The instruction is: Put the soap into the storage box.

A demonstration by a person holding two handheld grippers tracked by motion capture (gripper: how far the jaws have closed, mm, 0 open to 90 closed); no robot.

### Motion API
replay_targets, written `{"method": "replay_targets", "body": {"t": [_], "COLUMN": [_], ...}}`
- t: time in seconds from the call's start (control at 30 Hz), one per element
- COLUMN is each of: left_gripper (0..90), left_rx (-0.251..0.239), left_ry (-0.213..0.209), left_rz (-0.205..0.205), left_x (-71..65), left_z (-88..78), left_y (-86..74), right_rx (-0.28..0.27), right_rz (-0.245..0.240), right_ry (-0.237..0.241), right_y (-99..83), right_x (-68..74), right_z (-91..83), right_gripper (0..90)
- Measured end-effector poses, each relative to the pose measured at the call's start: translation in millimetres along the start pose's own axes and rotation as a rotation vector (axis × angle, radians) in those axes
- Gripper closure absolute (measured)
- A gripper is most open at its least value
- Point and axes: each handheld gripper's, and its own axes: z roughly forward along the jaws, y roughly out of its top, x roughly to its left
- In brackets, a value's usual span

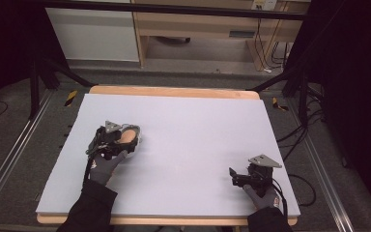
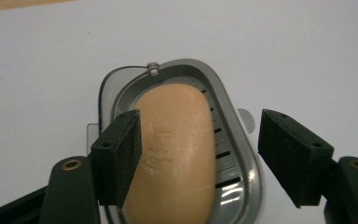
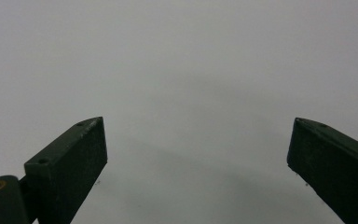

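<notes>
While your left gripper [image 2: 200,154] hovers over the soap dish [image 2: 240,140], its fingers [image 2: 121,154] stand wide, one black pad against the left flank of the soap bar [image 2: 177,154] and the other well out past the dish's right rim, so nothing is clamped. That soap is a smooth, rounded oblong in a peach-orange tone, faintly glossy, with shallow stamped lettering on its top face. It lies in a grey oval dish with a raised rim and a row of short drain slots along the right side; a thin dark wire loop curves around the upper left of the rim to a small metal stud. A clear tray edge peeks out beneath it.

From the high view, the dish [image 1: 134,140] sits on the pale lilac, matte surface [image 1: 188,125] toward its left edge, about midway between the near and far edges, with your gloved left hand [image 1: 105,166] behind it.

Your right gripper [image 1: 236,178] rests near the near right corner, and its fingers [image 3: 74,163] are spread wide over bare surface, holding nothing.
</notes>
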Motion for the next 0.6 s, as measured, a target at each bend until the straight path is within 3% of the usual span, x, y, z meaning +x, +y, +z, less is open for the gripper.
{"method": "replay_targets", "body": {"t": [0.2, 0.33, 0.47, 0.6], "left_gripper": [29.3, 28.5, 27.7, 25.4], "left_rx": [-0.028, -0.038, -0.050, -0.045], "left_ry": [-0.026, -0.036, -0.055, -0.055], "left_rz": [0.000, 0.024, 0.009, 0.039], "left_x": [-1.8, -0.9, 3.6, 4.9], "left_z": [-14.6, -25.2, -32.3, -39.0], "left_y": [-2.4, -9.4, -16.3, -29.1], "right_rx": [0.000, 0.000, 0.002, 0.002], "right_rz": [0.001, 0.005, 0.007, 0.019], "right_ry": [-0.004, -0.004, -0.008, -0.007], "right_y": [-0.3, -0.5, -0.8, -1.2], "right_x": [-0.8, -1.1, -1.5, -2.0], "right_z": [0.1, -0.3, -0.9, -1.6], "right_gripper": [5.1, 5.1, 5.1, 5.1]}}
